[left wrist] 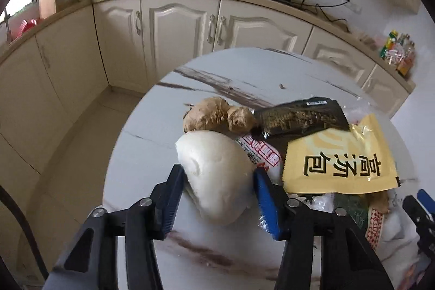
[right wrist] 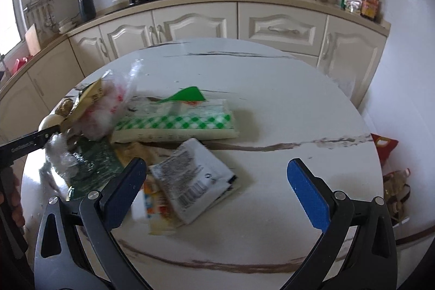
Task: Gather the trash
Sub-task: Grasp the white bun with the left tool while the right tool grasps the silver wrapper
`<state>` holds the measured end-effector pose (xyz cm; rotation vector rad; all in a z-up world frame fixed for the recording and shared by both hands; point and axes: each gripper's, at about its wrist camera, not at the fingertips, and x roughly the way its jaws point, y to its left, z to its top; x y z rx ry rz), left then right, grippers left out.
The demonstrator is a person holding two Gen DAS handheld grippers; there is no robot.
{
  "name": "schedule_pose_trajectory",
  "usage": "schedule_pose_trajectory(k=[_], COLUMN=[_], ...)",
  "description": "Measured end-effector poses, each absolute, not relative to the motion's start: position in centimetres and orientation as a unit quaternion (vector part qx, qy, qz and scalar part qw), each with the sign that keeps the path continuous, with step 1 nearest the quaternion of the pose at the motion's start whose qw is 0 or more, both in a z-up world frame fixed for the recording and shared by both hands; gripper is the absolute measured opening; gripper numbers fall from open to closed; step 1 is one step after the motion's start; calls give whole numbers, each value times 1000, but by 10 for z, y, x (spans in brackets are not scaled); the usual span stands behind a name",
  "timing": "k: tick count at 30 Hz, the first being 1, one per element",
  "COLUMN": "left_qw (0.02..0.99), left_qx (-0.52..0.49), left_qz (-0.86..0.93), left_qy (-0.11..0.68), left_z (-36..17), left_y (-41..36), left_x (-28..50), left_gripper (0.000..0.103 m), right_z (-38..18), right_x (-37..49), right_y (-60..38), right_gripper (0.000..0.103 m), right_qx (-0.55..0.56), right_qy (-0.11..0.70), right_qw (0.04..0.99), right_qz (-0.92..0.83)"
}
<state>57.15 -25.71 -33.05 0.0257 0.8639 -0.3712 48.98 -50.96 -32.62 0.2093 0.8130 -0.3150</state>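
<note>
Steamed bun [left wrist: 217, 175] pinched between fingers of left gripper [left wrist: 217, 197], on round marble bench [left wrist: 244, 72].
Both blue pads touch bun's sides; it sits on the bench. Just beside bun, to its right: yellow sachet [left wrist: 339, 162] over a red-print wrapper [left wrist: 261, 151]. Behind bun, touching it: ginger root [left wrist: 217, 114], then black packet [left wrist: 299, 118]. Right gripper [right wrist: 217, 192] fingers spread wide, nothing pinched; grey barcode sachet [right wrist: 193, 181] lies between them on the bench, green-checked packet [right wrist: 176, 124] beyond it.
</note>
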Motion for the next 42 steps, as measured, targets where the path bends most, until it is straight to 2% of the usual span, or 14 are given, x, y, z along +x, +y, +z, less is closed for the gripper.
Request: schedule_pose_trajectory(k=[16, 17, 20, 22, 24, 25, 26, 27, 29, 31, 32, 33, 39, 42], left_qw=[901, 902, 901, 900, 899, 899, 898, 897, 896, 896, 896, 895, 891, 892], left_qx=[17, 16, 22, 24, 25, 26, 29, 33, 33, 35, 36, 39, 46, 48], left_qz=[-224, -226, -237, -245, -252, -255, -259, -262, -265, -269, -270, -271, -278, -277], left_qy=[371, 368, 362, 360, 357, 356, 355, 356, 354, 352, 351, 351, 356, 355], left_z=[-293, -290, -279, -274, -269, -267, -265, -263, -257, -253, -251, -250, -246, -241], left_y=[-232, -231, -229, -227, -225, -223, -221, -221, -218, -214, -212, -211, -207, -202], left_x=[521, 515, 499, 489, 478, 474, 471, 464, 457, 447, 442, 438, 416, 409], left_gripper=[45, 45, 45, 45, 45, 45, 45, 45, 45, 45, 45, 45, 45, 45], right_z=[-347, -347, -346, -346, -345, -345, -344, -344, -343, -341, -339, -335, -337, -342], right_x=[511, 510, 506, 505, 504, 502, 500, 497, 491, 479, 472, 461, 448, 451], right_y=[-507, -512, -521, -527, -531, -533, -535, -536, -541, -548, -551, -550, -533, -527], right_gripper=[103, 98, 68, 59, 38, 33, 24, 22, 23, 42, 68, 87, 85, 77], right_qx=[107, 122, 119, 117, 109, 105, 103, 105, 119, 151, 160, 160, 131, 119], right_qy=[449, 447, 440, 439, 440, 441, 441, 441, 436, 425, 417, 407, 416, 426], right_qw=[880, 880, 882, 883, 882, 882, 881, 881, 882, 883, 885, 889, 888, 885], right_qz=[-112, -104, -118, -121, -129, -132, -134, -134, -130, -126, -129, -138, -146, -146])
